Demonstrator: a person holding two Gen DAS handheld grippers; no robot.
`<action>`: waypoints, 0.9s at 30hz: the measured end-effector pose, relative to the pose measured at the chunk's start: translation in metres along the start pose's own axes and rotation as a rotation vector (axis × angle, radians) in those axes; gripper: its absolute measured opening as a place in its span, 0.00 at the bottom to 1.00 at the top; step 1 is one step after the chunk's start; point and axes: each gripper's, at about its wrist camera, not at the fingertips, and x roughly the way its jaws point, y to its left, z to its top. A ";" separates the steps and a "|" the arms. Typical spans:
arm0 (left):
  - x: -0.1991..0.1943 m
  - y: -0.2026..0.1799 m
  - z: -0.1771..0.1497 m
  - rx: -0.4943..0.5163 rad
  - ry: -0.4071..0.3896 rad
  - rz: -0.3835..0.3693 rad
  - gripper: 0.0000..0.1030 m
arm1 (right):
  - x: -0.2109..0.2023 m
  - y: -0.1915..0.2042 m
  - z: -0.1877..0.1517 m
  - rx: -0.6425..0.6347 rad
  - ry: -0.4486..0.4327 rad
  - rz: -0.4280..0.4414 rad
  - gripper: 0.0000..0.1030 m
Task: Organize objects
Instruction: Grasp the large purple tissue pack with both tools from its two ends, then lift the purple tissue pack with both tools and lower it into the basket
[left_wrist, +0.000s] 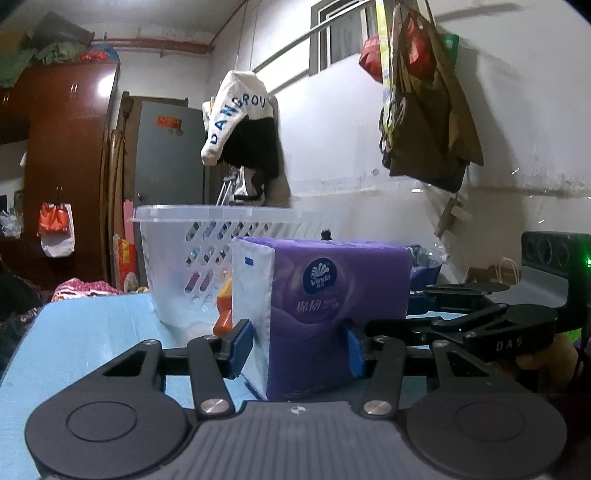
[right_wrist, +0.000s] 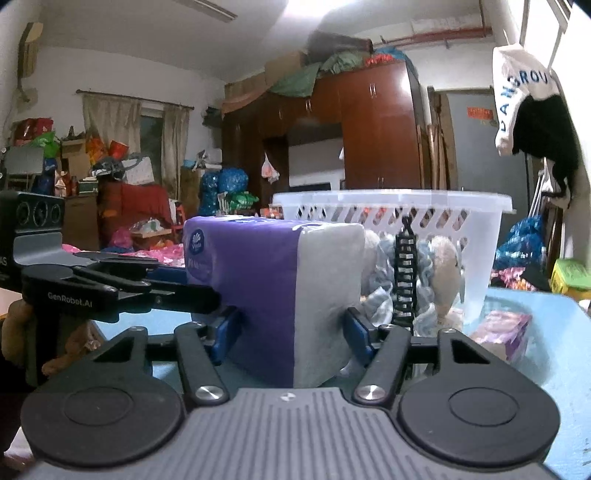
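A purple and white Vinda tissue pack (left_wrist: 325, 302) stands on the blue table (left_wrist: 92, 332). My left gripper (left_wrist: 297, 347) is shut on one end of it. My right gripper (right_wrist: 291, 332) is shut on the other end of the same tissue pack (right_wrist: 273, 280). Each gripper shows in the other's view, the right one at the right of the left wrist view (left_wrist: 480, 325), the left one at the left of the right wrist view (right_wrist: 110, 291). A clear plastic basket (left_wrist: 207, 258) stands just behind the pack and also shows in the right wrist view (right_wrist: 424, 214).
An orange toy (left_wrist: 223, 314) lies beside the basket. A plush toy (right_wrist: 443, 273), a black toy tower (right_wrist: 405, 273) and a small purple tissue packet (right_wrist: 502, 328) lie on the table (right_wrist: 554, 332) in front of the basket. Clothes and bags hang on the wall.
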 end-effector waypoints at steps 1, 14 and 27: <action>-0.003 -0.002 0.001 0.006 -0.010 0.003 0.53 | -0.003 0.001 0.001 -0.008 -0.013 -0.002 0.61; -0.024 -0.025 0.020 0.059 -0.102 0.009 0.50 | -0.019 0.002 0.019 -0.056 -0.091 -0.003 0.60; -0.009 -0.034 0.091 0.126 -0.203 0.047 0.49 | -0.009 -0.019 0.097 -0.136 -0.118 -0.047 0.59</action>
